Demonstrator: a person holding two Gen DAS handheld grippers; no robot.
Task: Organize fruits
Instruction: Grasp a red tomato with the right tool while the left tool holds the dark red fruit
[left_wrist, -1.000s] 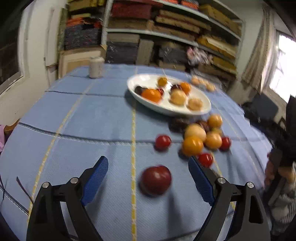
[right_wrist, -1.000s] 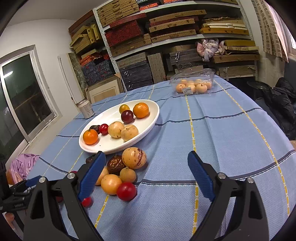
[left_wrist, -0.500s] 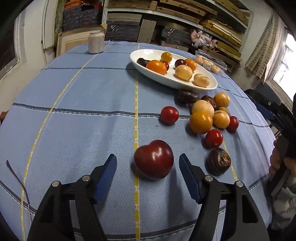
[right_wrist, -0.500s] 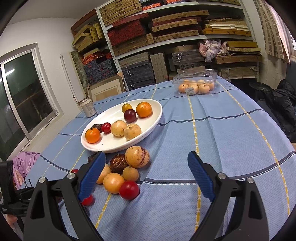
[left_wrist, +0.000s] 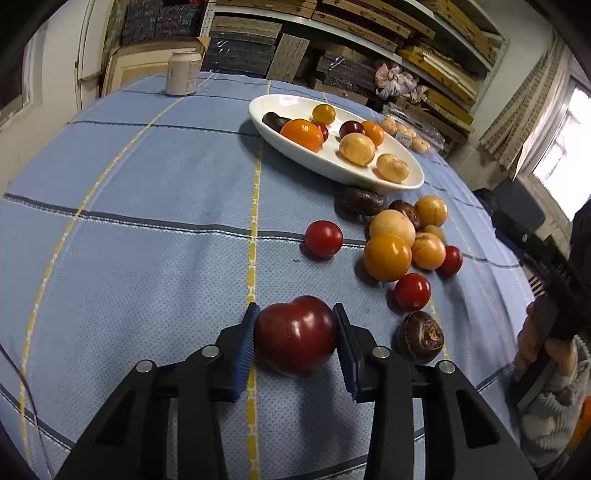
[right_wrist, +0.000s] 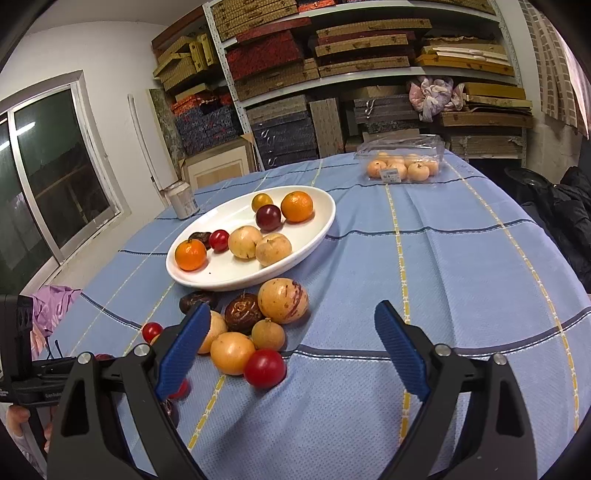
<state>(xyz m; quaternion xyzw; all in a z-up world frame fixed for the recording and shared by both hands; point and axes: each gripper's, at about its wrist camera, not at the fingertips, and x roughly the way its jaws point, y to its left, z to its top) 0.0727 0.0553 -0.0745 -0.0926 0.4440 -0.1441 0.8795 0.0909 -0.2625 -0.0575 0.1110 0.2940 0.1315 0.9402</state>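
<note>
My left gripper is shut on a dark red plum that rests on the blue tablecloth. A white oval plate beyond holds several fruits, among them an orange. Loose fruits lie between: a red tomato, a yellow-orange fruit and a brown passion fruit. My right gripper is open and empty, above the cloth beside the loose pile, near a red tomato. The plate also shows in the right wrist view.
A white can stands at the table's far left. A clear box of small oranges sits at the far edge. Shelves of stacked boxes fill the wall behind. The table edge drops off at the right.
My left gripper has moved forward around the dark red plum and closed its fingers on it. The right gripper has barely shifted and stays open.
</note>
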